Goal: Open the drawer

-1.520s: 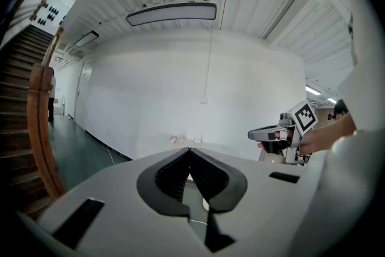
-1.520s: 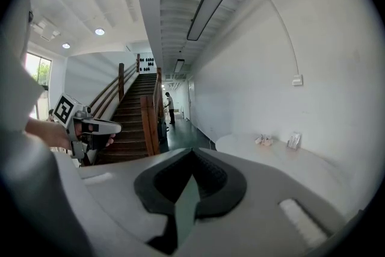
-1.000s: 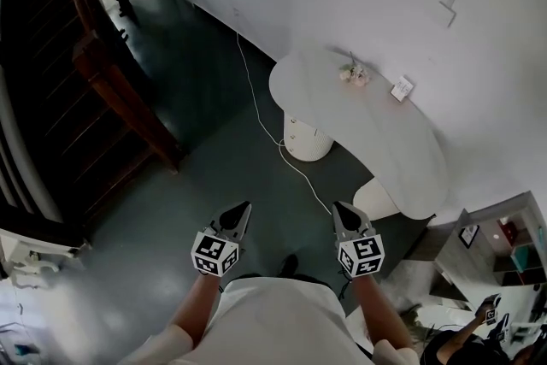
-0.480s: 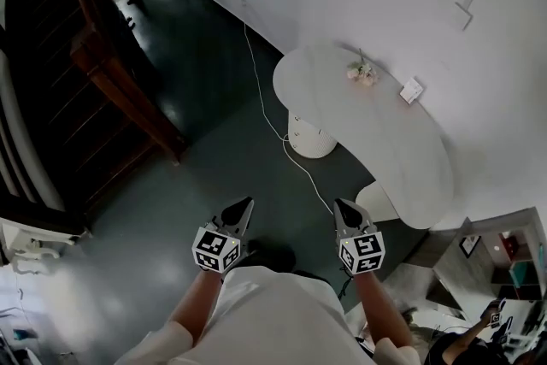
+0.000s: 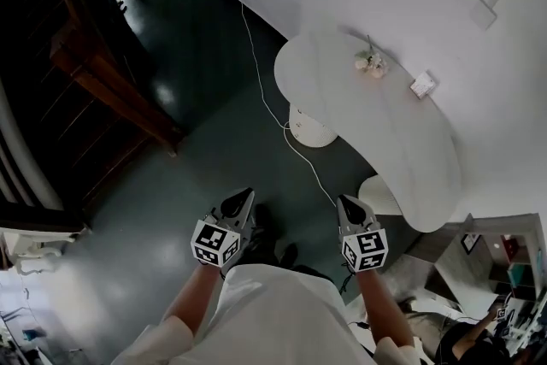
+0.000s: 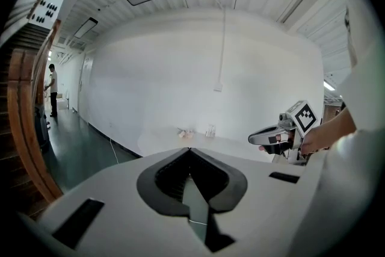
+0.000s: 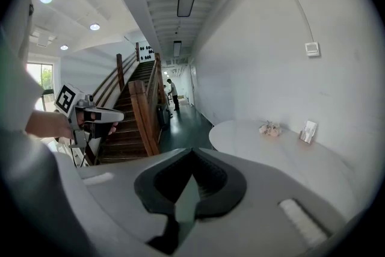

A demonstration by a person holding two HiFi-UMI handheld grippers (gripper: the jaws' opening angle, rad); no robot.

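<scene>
Approach looks to be the step in hand: no drawer can be made out with certainty in any view, so the task's thing is not yet located. From the left, the wooden staircase point(image 5: 94, 73) and the dark floor point(image 5: 197, 55) offer nothing to pull. The white cable point(image 5: 259, 94) trails over that floor toward the round white pedestal point(image 5: 309, 129) under the white bench point(image 5: 402, 141). Two small dots on the pedestal's front may be knobs, though they are too small to tell. If a drawer sits there, the person would do well to step over the cable rather than on it and come in low and square to the front. One tool's jaws should part only close to the knob, and the pull should run straight out so the small flowers point(image 5: 370, 61) on the bench top are not shaken. The left tool point(image 5: 244, 196) hangs over the floor in front of the person, its jaws pressed together with nothing between them. The right tool point(image 5: 343, 201), beside it and apart from it, is likewise pressed together and empty, touching nothing.
</scene>
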